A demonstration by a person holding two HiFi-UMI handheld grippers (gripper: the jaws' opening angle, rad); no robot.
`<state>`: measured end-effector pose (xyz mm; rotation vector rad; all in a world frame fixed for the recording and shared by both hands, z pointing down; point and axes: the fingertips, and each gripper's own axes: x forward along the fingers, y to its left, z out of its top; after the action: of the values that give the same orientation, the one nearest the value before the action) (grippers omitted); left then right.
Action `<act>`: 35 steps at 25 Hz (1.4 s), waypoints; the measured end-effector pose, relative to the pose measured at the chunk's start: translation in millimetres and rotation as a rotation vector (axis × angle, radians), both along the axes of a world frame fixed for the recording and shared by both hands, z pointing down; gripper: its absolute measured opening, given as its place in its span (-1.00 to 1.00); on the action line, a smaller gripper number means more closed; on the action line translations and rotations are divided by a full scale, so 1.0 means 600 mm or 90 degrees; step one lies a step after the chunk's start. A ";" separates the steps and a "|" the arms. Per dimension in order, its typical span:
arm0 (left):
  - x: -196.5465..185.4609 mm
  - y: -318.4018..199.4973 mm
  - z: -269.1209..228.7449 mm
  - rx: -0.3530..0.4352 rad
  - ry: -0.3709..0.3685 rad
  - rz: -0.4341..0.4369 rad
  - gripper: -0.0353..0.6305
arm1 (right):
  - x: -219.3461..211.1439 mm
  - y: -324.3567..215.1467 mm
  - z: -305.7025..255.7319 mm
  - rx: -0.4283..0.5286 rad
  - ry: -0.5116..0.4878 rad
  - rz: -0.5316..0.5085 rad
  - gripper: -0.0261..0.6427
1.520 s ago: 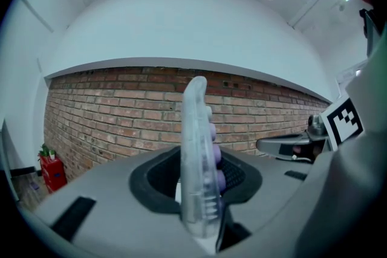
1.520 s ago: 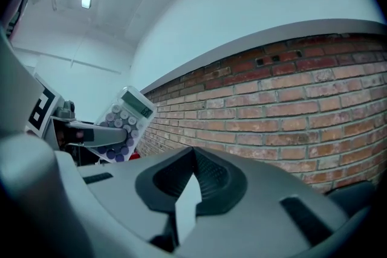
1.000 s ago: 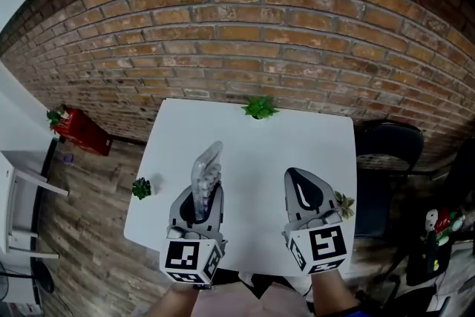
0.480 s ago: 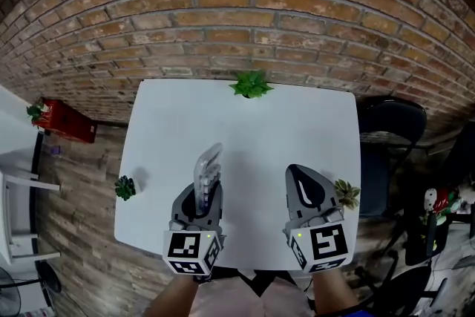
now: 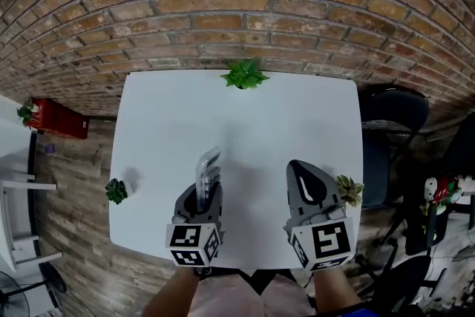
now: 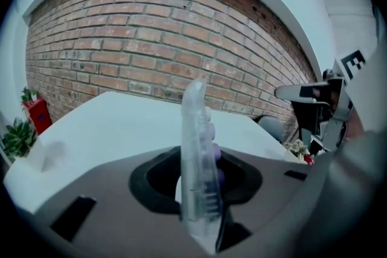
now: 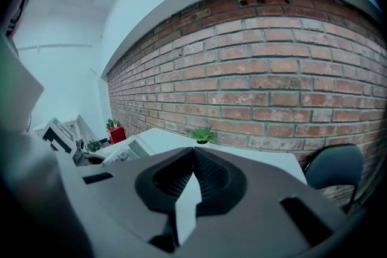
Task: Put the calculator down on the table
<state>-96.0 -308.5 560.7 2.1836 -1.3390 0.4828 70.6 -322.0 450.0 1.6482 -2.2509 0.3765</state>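
Your left gripper (image 5: 201,195) is pinching the calculator (image 6: 197,148) by its near end. The jaws press on its two flat sides, with only a little gap between them. Your right gripper (image 5: 298,171) has its jaws pressed together, and nothing is in them. Their black pads have little ridges.

The calculator is long and thin. Its long way points away from you, toward the far edge of the table (image 5: 171,115) and the brick wall (image 5: 237,11), and its far end tips upward. In the left gripper view you see it edge-on, like a skinny strip standing up. Its body is see-through plastic with a rounded far end. Pale purple round buttons stick out on its right side. It is up over the table, near the front edge and a bit left of the middle. You cannot tell if any part touches the top.

The table is white and smooth, with rounded corners. A small green plant (image 5: 243,75) sits at the middle of the far edge. Another little plant (image 5: 116,191) is at the left edge, and a paler one (image 5: 349,191) is at the right edge, just beside your right gripper. A black chair (image 5: 393,115) stands past the right edge, on the wood floor (image 5: 70,182).
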 end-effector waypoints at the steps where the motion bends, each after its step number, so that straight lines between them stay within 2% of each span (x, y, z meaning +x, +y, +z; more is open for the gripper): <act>1: 0.000 0.000 0.009 -0.009 0.001 0.000 -0.49 | 0.001 -0.002 0.002 -0.001 0.000 0.001 -0.91; 9: 0.003 0.001 0.053 -0.064 0.020 0.005 -0.49 | 0.005 -0.013 0.012 -0.006 0.000 0.007 -0.91; 14: 0.006 -0.005 0.062 -0.078 0.033 0.016 -0.47 | 0.004 -0.017 0.014 -0.010 -0.003 0.011 -0.91; 19: 0.003 -0.004 0.070 -0.082 0.022 0.023 -0.47 | 0.001 -0.018 0.015 -0.012 -0.002 0.012 -0.91; 23: -0.002 -0.007 0.069 -0.066 -0.012 0.025 -0.41 | 0.000 -0.018 0.012 -0.010 -0.002 0.014 -0.91; 29: -0.018 -0.006 0.083 -0.072 -0.053 0.022 0.02 | -0.004 -0.016 0.007 -0.007 -0.001 0.014 -0.91; 32: -0.028 -0.005 0.088 -0.064 -0.087 0.021 0.11 | -0.005 -0.014 0.006 -0.007 -0.001 0.014 -0.91; 35: -0.042 -0.006 0.086 -0.035 -0.131 0.018 0.19 | -0.009 -0.010 0.005 -0.006 0.000 0.010 -0.91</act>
<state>-121.4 -311.9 612.0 2.1572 -1.3835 0.7648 65.2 -328.2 453.1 1.6624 -2.2333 0.3909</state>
